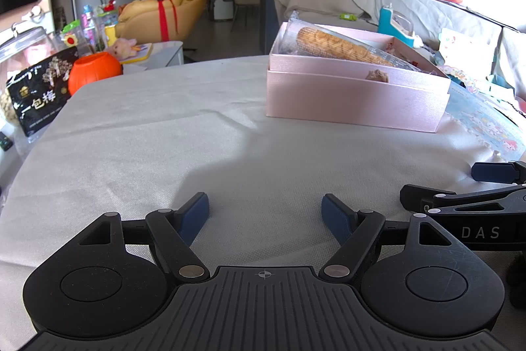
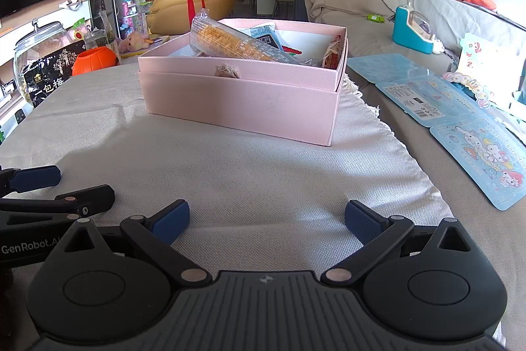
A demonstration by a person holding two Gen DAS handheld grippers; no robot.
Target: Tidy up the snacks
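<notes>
A: Which step do you reckon is in hand?

B: Late, I'd judge. The pink box stands toward the far edge of the desk, lid off, with snacks already inside. The long clear biscuit sleeve lies slanted across it, one end poking above the rim, and small wrapped packets sit in its right end. No snack lies loose on the cloth near the claws.

A: And the claws?

B: Both hang low over the near edge, side by side. The left claw has its jaws spread wide with nothing between them; the right claw is the same, parted and empty.

A: So what next?

B: A guess only: either tidy the sleeve so it lies flat, or fetch the black plum packet leaning beyond the desk's left edge beside the orange pumpkin pot. Either calls for a forward reach.

A: How will the things handle?

B: The box looks like stiff card with a satin sheen, square-cornered, nested in a wider tray or lid. The sleeve is thin, crinkly plastic around a ridged stack of biscuits, so squeeze gently. The cloth is a coarse, pale weave with a few creases, fringed at the right edge.
</notes>
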